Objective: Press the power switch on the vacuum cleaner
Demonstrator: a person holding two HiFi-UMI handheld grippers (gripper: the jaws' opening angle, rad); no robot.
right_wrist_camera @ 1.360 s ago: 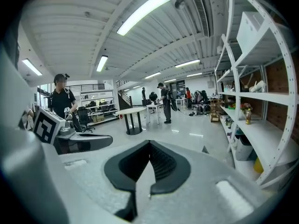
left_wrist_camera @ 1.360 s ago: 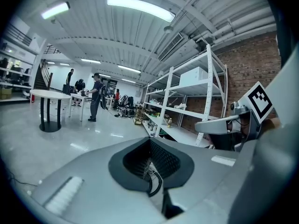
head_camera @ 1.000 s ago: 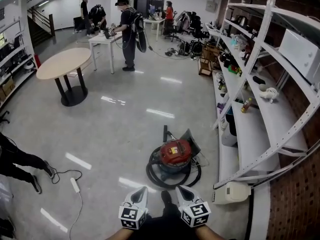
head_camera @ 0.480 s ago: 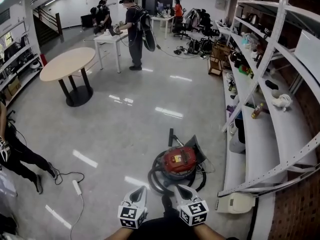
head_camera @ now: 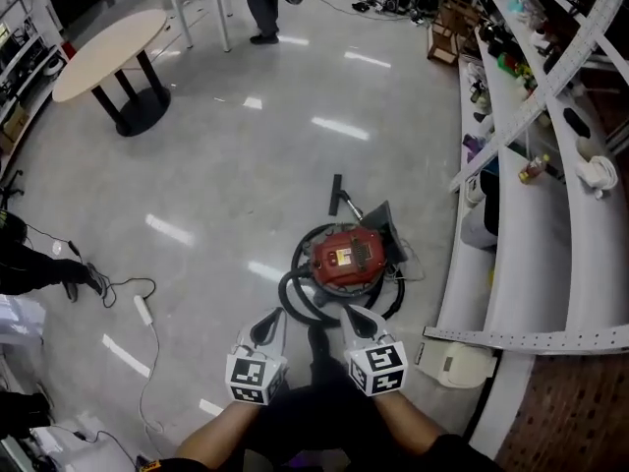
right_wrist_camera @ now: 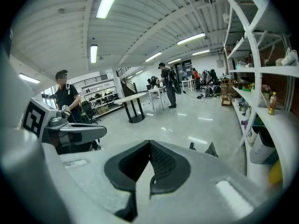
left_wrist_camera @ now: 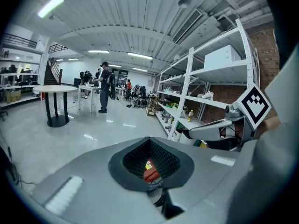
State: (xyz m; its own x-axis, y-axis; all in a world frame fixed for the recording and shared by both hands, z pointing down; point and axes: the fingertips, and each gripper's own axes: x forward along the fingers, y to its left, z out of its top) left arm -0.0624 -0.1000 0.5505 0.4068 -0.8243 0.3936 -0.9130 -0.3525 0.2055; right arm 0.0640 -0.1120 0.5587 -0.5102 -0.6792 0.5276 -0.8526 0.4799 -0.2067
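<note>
Red drum of the vacuum cleaner (head_camera: 346,256) sits on the grey floor (head_camera: 226,195), just ahead of both grippers and near the white shelving (head_camera: 511,254). Black hose (head_camera: 295,298) loops round its near side. A black nozzle (head_camera: 337,195) lies on its far side. Yellow label on top, print too small to read. The power switch cannot be picked out.

Left gripper (head_camera: 271,316) and right gripper (head_camera: 351,315) are held side by side, low in the head view, neither touching the vacuum cleaner.

Left gripper view: fingertips meet, nothing clamped. A sliver of the red drum shows through the hollow between the dark pads (left_wrist_camera: 135,160); the rest is hidden behind the jaws.

Right gripper view: fingers likewise together and empty. The red drum is hidden behind the jaws there.

Round table (head_camera: 98,42) far left. A person (head_camera: 263,3) at the top edge, cut off above the legs. Power strip (head_camera: 144,309) with cord on the floor at left.
</note>
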